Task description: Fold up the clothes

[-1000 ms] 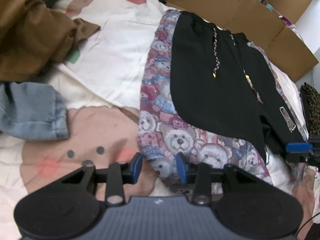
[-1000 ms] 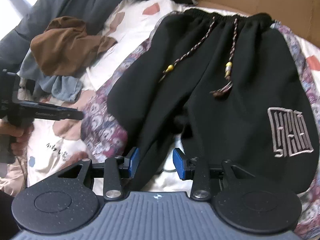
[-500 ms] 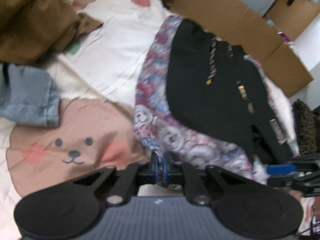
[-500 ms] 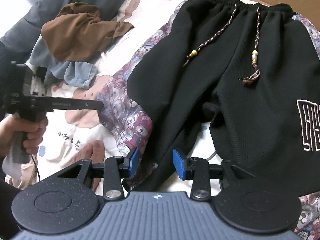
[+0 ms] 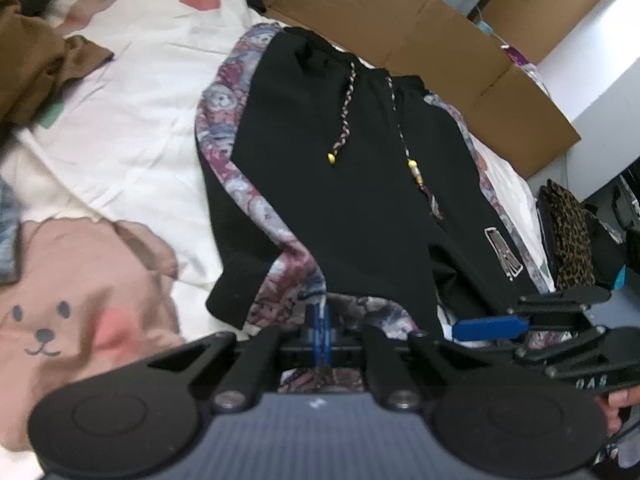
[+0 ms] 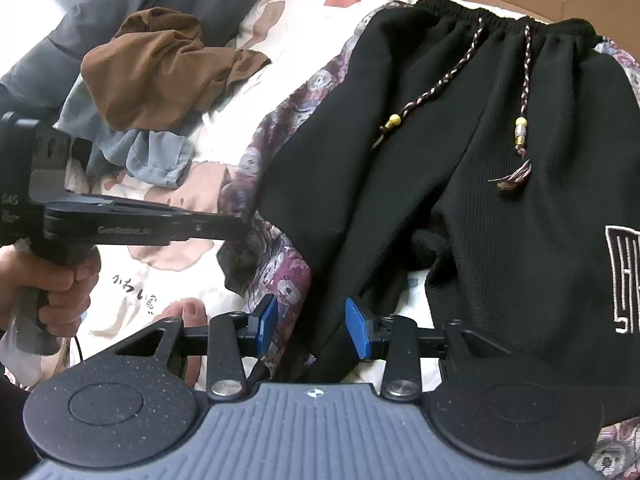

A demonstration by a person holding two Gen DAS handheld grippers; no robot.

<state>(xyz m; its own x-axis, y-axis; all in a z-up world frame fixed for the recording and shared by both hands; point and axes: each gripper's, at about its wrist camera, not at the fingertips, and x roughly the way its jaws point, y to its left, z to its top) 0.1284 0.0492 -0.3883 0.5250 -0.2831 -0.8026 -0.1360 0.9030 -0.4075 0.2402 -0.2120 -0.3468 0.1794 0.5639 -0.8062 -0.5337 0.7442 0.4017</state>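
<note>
Risk: lifting the print edge could drag the black shorts (image 5: 360,184) lying on top into a bunch, since they cover it.

Left gripper (image 5: 319,322): pads pressed together, pinching the near edge of the bear-print garment (image 5: 256,208), which spreads ahead of it.

Right gripper (image 6: 311,322): blue pads apart, a dark leg fold of the shorts between them; contact cannot be told.
</note>
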